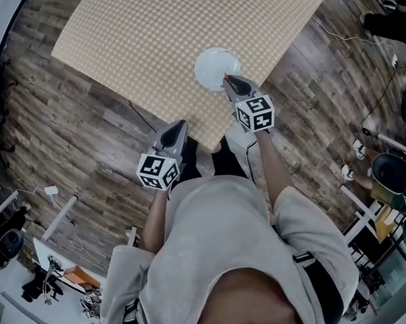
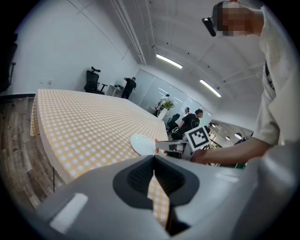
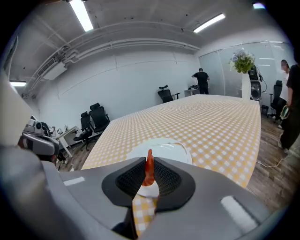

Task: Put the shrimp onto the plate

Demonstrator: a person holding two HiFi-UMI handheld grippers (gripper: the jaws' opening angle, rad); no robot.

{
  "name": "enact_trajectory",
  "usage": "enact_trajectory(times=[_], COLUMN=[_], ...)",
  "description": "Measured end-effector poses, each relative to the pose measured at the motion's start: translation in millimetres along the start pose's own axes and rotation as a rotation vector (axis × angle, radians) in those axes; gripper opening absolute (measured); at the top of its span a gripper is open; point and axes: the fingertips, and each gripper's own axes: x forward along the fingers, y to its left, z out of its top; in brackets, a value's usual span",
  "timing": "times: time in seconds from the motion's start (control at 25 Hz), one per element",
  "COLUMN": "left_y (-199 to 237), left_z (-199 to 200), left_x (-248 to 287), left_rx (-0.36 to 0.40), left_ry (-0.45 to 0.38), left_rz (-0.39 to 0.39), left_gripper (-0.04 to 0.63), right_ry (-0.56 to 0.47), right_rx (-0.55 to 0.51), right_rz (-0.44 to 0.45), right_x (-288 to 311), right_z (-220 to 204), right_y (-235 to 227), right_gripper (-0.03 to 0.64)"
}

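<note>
Checked-cloth table [image 1: 150, 39]; white plate [image 1: 209, 62] near its edge

Head view overhead; gripper views low; plate [image 1: 209, 62] shared.

We see the shrimp [image 3: 149, 160] as a thin orange-red sliver. It stands upright, pinched between the closed jaws of the right tool [image 3: 149, 171], with its pointed end poking up past their tips. It sits over the near edge of the plate [image 3: 165, 147], and we cannot tell whether the two touch. The plate is round, plain white and glossy. It lies flat on the yellow-checked bench [image 1: 150, 39], close to the bench's near right corner.
</note>
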Motion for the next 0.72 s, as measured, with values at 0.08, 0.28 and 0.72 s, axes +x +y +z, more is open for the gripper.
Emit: enact_trajectory(times=[0.08,0.28,0.72], left_y=[1.2,7.4,16.7], left_z=[-0.5,-2.0,-4.2], left_x=[-0.8,-4.2,-5.9], left_rx=[0.000,-0.016,-0.044], left_ry=[0.002,-0.001,-0.010], left_rz=[0.004,0.018,0.019], left_gripper=[0.009,0.009,0.009], right_ry=[0.001,0.018,0.295], right_rx=[-0.002,-0.034,-0.826], right_rz=[-0.003,0.004,0.140], right_x=[9.2,31.0,51.0], right_z=[6.7,24.6,10.0], right_y=[-6.4,-19.9,8.9], right_gripper=[0.054,0.054,0.054])
